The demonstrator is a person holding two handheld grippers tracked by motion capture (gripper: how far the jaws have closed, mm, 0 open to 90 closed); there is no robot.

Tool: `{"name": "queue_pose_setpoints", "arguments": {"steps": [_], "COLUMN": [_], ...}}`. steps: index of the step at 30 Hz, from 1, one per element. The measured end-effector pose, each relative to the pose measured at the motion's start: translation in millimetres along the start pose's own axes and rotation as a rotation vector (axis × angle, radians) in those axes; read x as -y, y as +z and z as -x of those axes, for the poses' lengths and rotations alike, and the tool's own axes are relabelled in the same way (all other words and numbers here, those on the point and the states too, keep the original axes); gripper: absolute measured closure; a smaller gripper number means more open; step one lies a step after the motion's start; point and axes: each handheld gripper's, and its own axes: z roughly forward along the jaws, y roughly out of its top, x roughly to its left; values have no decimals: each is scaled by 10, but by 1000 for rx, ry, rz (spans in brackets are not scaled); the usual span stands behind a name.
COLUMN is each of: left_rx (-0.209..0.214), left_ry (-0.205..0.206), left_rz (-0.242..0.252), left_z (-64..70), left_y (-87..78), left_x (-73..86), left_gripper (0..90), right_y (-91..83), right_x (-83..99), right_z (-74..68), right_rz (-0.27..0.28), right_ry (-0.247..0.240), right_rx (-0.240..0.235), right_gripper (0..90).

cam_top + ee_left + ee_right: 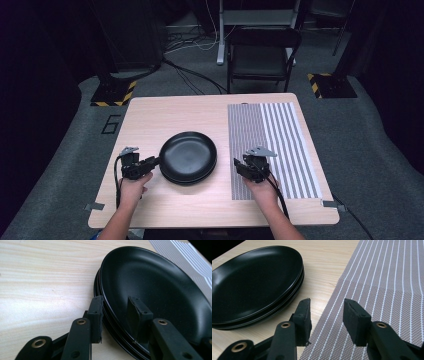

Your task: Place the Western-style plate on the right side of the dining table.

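My left claw stands part open astride the near-left rim of the top black plate, one jaw outside the stack and one inside the bowl, not yet closed on it; my right claw is open and empty over the near-left edge of the striped mat, just right of the plates. The stack lies mid-table, and I judge the plates stiff, smooth, fairly heavy and breakable. The thin raised rim is the only hold, so I'd grip firmly and lift level lest the glossy lip slip.
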Motion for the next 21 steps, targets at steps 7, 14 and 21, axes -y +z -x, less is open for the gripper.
{"name": "queue_pose_setpoints", "arguments": {"steps": [7,14,21], "left_rx": [0,45,53], "left_ry": [-18,-56,-93], "left_rz": [-25,-42,-54], "left_z": [-21,-34,-58], "left_y": [31,67,88], "left_x": [23,41,41], "left_gripper": [682,716,740], "right_y": [61,166,254], "right_x": [-15,-55,-97], "right_z": [-24,-77,-137], "right_rz": [-10,-13,-35], "right_ry": [31,119,150], "right_rx": [-20,-84,-115], "right_gripper": [575,590,624]}}
